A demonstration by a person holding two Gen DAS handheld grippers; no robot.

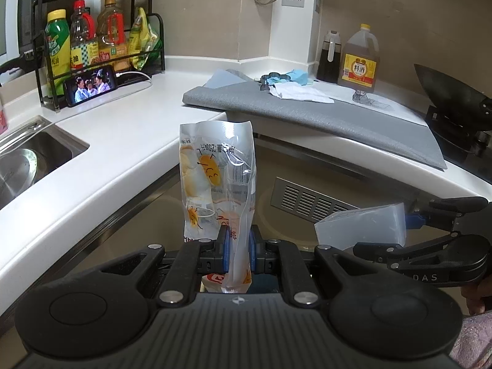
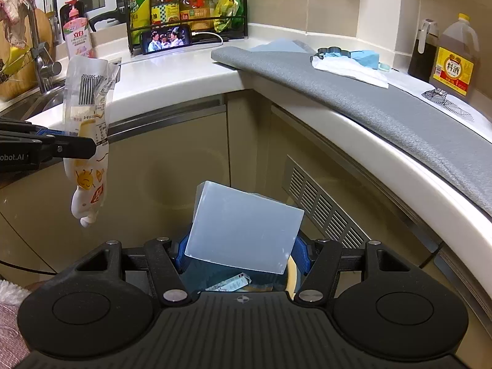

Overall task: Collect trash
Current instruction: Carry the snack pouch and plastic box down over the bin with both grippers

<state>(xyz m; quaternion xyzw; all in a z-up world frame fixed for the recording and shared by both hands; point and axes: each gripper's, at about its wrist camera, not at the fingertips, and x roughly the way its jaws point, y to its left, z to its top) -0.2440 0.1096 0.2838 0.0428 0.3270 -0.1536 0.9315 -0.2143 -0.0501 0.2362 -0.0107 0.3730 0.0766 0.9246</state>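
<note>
Left gripper [image 1: 238, 253]: jaws clenched on a clear plastic food wrapper [image 1: 216, 181], pinched near its lower third between the blue pads. The wrapper stands upright above the jaws, crumpled and empty, printed with yellow cartoon suns, pale bread shapes and red lettering; its top edge is torn open and wavy. A short tail hangs below the jaws. In the right wrist view the same wrapper [image 2: 87, 129] shows a barcode near its upper end and a knotted, twisted lower tip.

Right gripper [image 2: 241, 253]: jaws set wide and grasping a pale blue-grey translucent box [image 2: 243, 230] by its lower edge. The box tilts, one corner raised toward the left of the jaws, surfaces smooth and unmarked apart from faint scuffs. Directly beneath the jaws lies a bin opening [image 2: 276, 281] holding a small printed carton [image 2: 229, 283].

Beyond both sets of jaws runs the white bench [image 1: 129, 135], carrying a grey mat [image 1: 307, 113] with crumpled white paper [image 1: 299, 92] and a blue cloth [image 1: 296, 75] on it. To the far left of the left jaws sits a steel sink [image 1: 40, 150]
</note>
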